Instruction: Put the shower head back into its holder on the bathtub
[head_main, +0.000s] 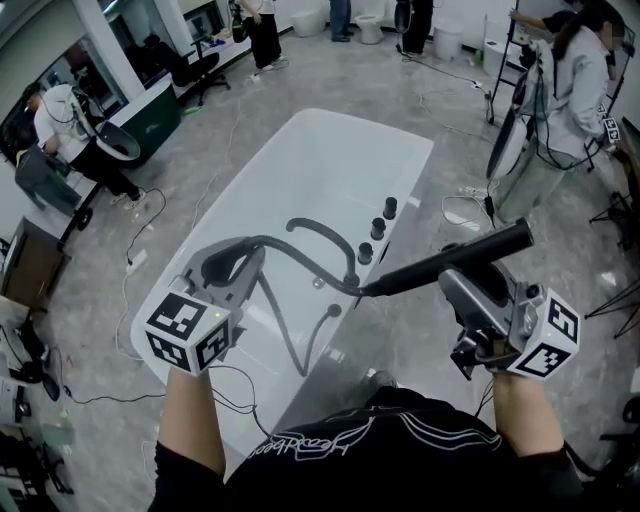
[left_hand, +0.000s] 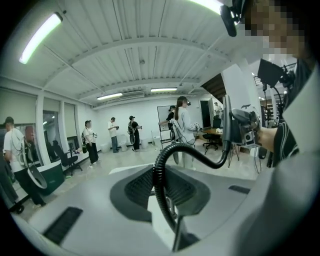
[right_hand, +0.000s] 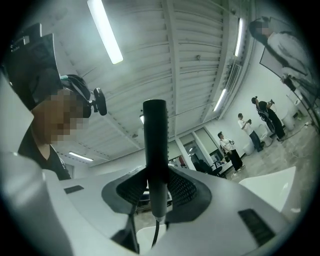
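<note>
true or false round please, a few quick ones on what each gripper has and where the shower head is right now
1. The right gripper grips the black shower head. True.
2. The left gripper is empty. False: its fingers pinch the hose.
3. The shower head sits in its holder on the bathtub. False: it is held in the air.
4. Three dark knobs stand on the bathtub's rim. True.
</note>
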